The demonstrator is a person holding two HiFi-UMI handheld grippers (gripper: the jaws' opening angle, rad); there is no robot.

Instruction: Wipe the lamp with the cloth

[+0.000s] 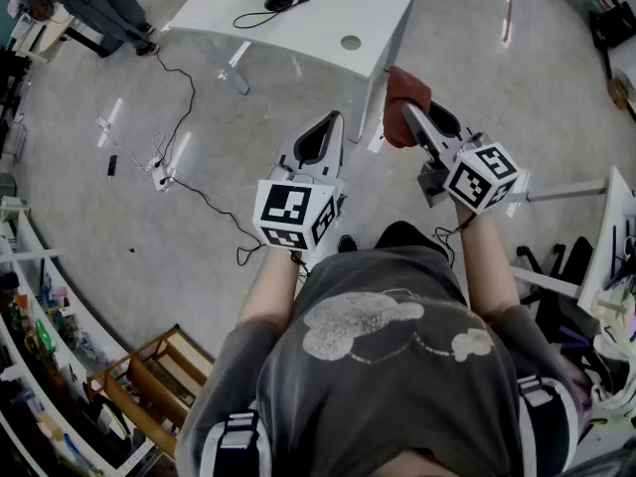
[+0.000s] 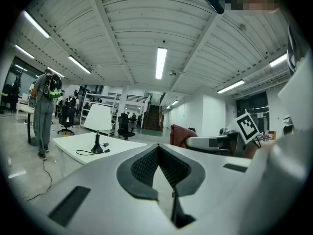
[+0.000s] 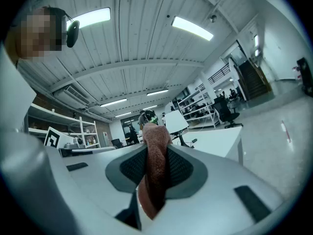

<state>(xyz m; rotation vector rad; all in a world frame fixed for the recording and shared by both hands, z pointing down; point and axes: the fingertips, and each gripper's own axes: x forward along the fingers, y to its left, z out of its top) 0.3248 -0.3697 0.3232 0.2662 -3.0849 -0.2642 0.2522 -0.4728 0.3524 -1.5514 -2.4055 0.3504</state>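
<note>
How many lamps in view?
1: the lamp stands on the white table, at its far end in the head view. Others may be hidden out of frame.

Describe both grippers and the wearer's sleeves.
Both the left gripper and right gripper are pale grey shells tapering to two jaws lined with black ribbed pads. Each carries a white cube with black square markers. The person wears a grey short-sleeved T-shirt.
</note>
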